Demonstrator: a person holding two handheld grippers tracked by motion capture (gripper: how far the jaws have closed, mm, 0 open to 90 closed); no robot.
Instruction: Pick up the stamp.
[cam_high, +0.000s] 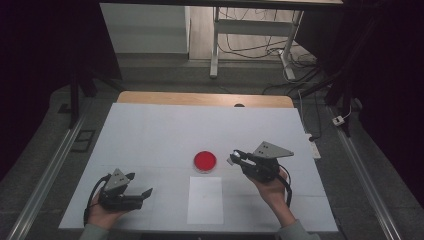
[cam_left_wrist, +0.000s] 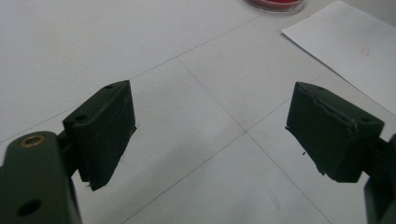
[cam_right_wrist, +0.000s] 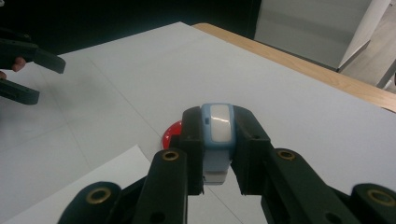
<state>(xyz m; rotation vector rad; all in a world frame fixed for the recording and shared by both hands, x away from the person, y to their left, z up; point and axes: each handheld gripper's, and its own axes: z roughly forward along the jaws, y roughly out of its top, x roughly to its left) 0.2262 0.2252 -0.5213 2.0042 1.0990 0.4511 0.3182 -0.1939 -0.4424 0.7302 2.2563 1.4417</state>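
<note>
The right tongs (cam_right_wrist: 217, 154) pinch a small, light, hard-looking blue-and-white clip (cam_right_wrist: 217, 135) by its flat sides; the left tongs (cam_left_wrist: 210, 135) hang spread.

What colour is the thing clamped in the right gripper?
Light blue with a white face; right gripper view.

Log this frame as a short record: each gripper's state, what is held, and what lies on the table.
left gripper: open, jaws wide apart, holding nothing, low over the table near its front left
right gripper: shut on a small blue-and-white device, raised beside the red dish
small blue-and-white device: clamped between the jaws, off the table; what it is cannot be told
red dish: round, on the table near the middle, untouched
white paper sheet: flat on the table, in front of the red dish
table: white cover, wooden edge at the far side
</note>
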